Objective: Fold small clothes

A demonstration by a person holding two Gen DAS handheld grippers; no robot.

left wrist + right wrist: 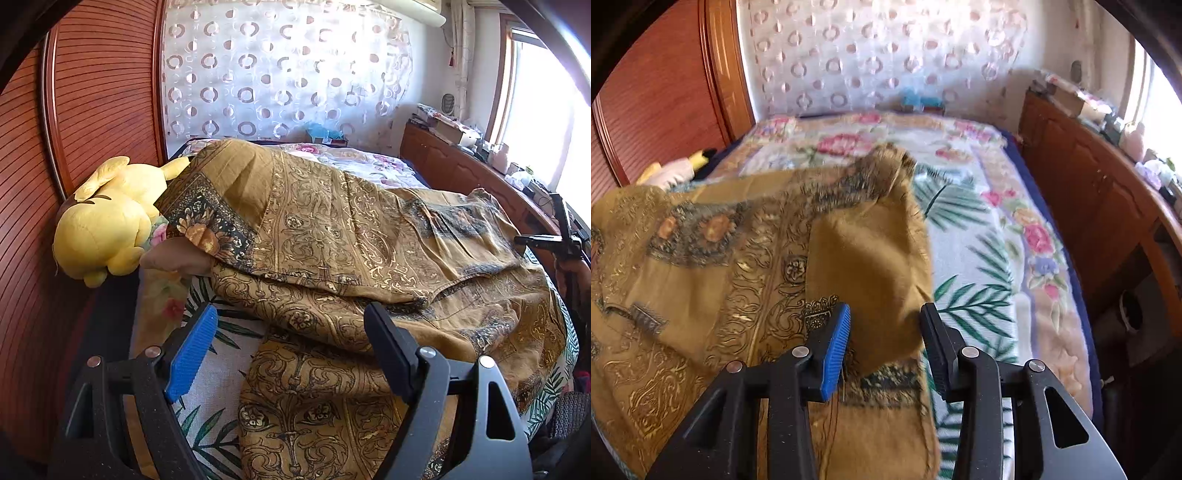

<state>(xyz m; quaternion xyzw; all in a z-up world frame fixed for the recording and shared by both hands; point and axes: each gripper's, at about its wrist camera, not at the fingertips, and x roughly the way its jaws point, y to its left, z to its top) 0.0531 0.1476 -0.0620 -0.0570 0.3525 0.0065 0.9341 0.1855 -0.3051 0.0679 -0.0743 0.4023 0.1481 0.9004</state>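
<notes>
An ochre garment (351, 240) with gold scrollwork and dark flowered bands lies spread and partly folded over the bed. My left gripper (291, 350) hovers open above its near edge, with nothing between its blue pad (192, 354) and black finger (388, 354). In the right wrist view the same garment (701, 266) covers the left half of the bed. A flap of it showing the plain reverse side (871, 258) hangs between the fingers of my right gripper (886, 347). Its top is blurred. The jaws stand apart and the pads do not press the cloth.
A floral and palm-leaf blanket (997, 229) covers the bed. A yellow plush toy (107, 225) lies against the ribbed wooden headboard (92, 92). A wooden cabinet (1089, 192) with clutter on top runs along the right side below a bright window. A hand (567, 275) shows at the right edge.
</notes>
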